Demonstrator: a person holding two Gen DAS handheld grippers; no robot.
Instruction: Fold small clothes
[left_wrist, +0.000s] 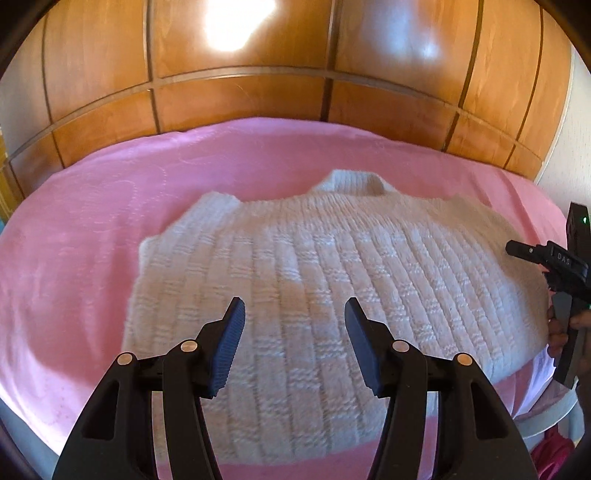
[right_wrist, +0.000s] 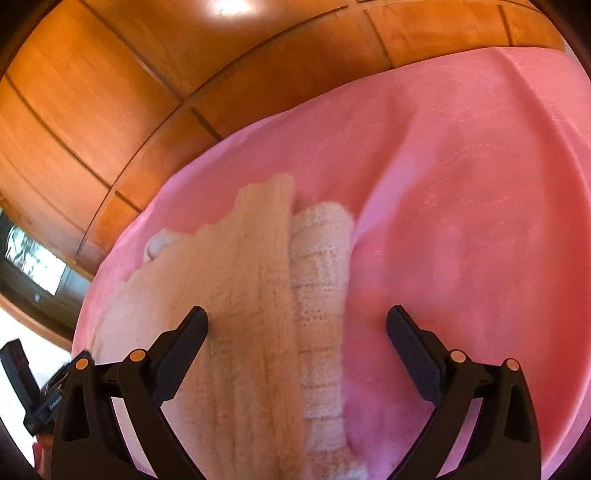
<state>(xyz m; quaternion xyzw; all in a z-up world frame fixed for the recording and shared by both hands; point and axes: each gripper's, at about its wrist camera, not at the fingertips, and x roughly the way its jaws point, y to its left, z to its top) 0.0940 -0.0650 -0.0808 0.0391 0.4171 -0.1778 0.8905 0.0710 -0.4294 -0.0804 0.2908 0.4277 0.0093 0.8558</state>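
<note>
Both claws, left gripper (left_wrist: 294, 312) and right gripper (right_wrist: 297, 319), agape, empty; beneath, white ribbed knitted sweater (left_wrist: 317, 280), sleeves seemingly tucked, body unfolded.

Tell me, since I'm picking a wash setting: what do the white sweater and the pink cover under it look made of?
The sweater looks like chunky knitted yarn, wool or acrylic: raised ribs and checked stitches. The pink cover looks like smooth woven fabric, matte, with faint stitched swirls.

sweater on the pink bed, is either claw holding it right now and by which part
Nothing is held. The left claw is open above the sweater body, and the right claw is open over its folded sleeve side; no pad pinches the knit.
</note>
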